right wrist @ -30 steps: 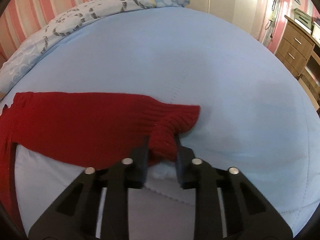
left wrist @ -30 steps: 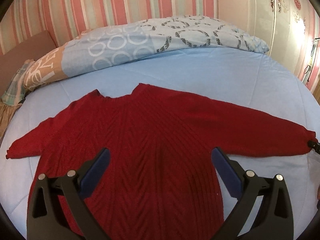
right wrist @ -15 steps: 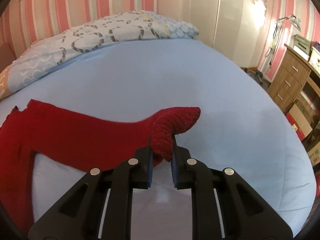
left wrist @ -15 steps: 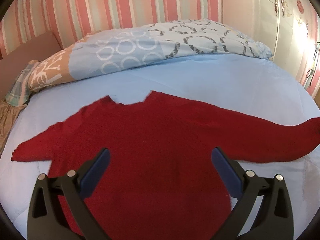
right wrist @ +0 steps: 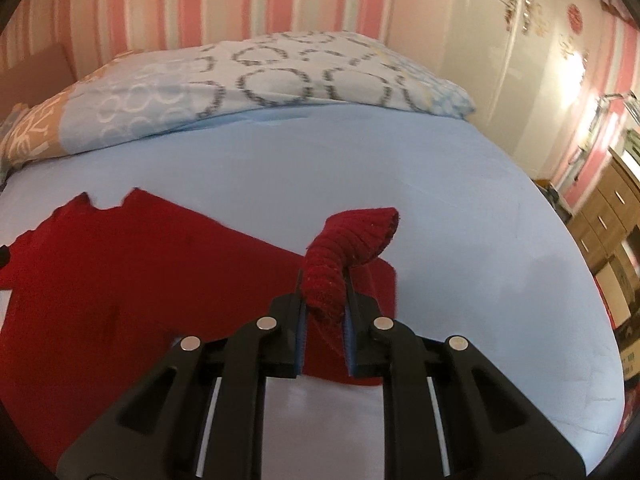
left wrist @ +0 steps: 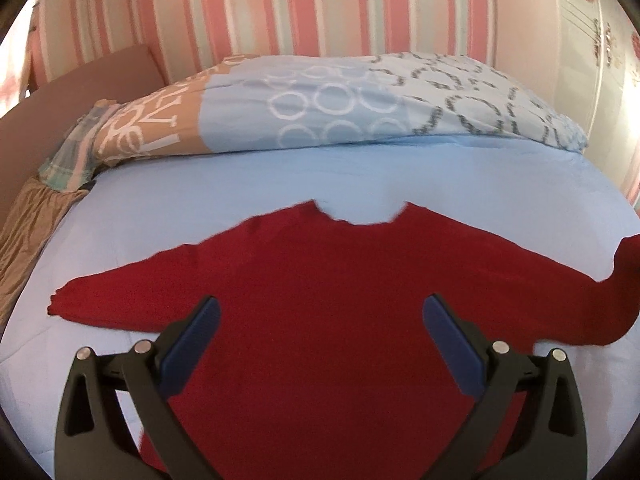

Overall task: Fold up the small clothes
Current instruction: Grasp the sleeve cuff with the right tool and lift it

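Sleeve cuff lifted off bed; right gripper clamping it; left gripper spread wide.

Red sweater flat on bed — left gripper fingers spread.

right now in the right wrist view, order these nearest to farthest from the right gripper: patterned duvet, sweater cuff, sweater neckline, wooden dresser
1. sweater cuff, pinched in the right gripper
2. sweater neckline, left on the bed
3. patterned duvet and wooden dresser, far side and right edge: too close to call
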Demonstrator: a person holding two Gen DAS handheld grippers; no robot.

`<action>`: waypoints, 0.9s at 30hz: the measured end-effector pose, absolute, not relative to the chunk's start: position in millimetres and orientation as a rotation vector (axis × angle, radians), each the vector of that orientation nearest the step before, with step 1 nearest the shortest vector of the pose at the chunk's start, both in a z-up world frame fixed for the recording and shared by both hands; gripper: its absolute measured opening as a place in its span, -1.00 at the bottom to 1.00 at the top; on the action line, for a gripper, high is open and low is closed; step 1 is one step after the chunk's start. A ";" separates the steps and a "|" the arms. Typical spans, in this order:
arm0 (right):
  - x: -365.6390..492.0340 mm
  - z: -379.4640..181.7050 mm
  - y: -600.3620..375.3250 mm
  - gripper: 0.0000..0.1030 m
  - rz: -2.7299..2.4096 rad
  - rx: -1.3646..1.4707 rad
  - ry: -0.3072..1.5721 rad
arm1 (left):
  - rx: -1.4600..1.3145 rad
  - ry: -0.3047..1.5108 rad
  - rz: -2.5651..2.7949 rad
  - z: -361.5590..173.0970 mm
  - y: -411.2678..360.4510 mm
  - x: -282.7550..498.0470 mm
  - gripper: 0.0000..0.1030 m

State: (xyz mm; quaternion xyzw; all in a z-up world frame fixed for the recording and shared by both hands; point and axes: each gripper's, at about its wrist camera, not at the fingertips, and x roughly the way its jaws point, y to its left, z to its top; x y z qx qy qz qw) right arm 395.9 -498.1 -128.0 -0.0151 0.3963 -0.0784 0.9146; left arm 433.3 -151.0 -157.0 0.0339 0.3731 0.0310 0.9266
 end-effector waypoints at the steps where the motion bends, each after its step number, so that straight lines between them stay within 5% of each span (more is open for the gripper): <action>1: 398.2 -126.2 -490.4 -0.71 -0.156 -0.032 0.814 | 0.065 0.763 0.068 -155.6 -145.0 433.8 0.97; 13: 436.7 -107.3 -374.5 -0.71 -0.092 -0.056 0.795 | 0.017 0.773 0.073 -149.3 -62.8 440.6 0.97; 27: 508.0 -169.8 -173.2 -0.71 0.060 -0.155 0.835 | 0.004 0.799 0.147 -162.1 55.4 445.5 0.97</action>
